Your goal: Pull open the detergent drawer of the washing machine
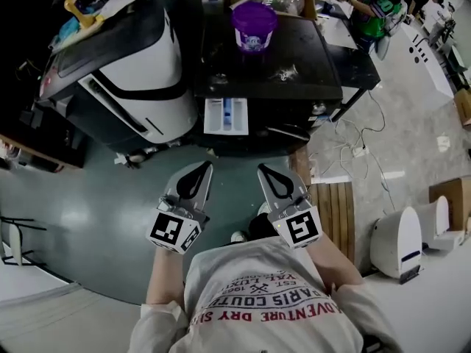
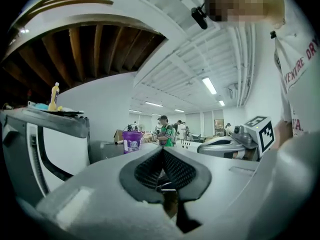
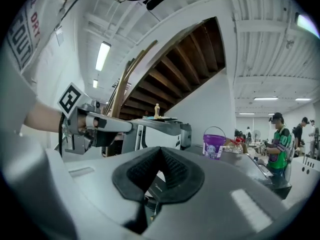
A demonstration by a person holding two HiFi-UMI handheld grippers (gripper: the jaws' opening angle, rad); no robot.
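The washing machine (image 1: 265, 57) is dark, with a black top, at the upper middle of the head view. Its white detergent drawer (image 1: 226, 116) sticks out of the front towards me, with a blue insert showing inside. Both grippers hang apart from it, close to my chest and pointing at the machine. My left gripper (image 1: 203, 166) is shut with nothing between its pads (image 2: 150, 170). My right gripper (image 1: 263, 169) is also shut and empty, its pads (image 3: 172, 170) meeting at the tip. In the right gripper view the left gripper (image 3: 95, 126) shows alongside.
A purple bucket (image 1: 254, 26) stands on the machine's top. A white and black appliance (image 1: 140, 72) sits to the left. A wooden pallet (image 1: 335, 204) and cables (image 1: 357, 142) lie on the floor at right, near a white device (image 1: 397, 241). People work at far tables (image 1: 379, 6).
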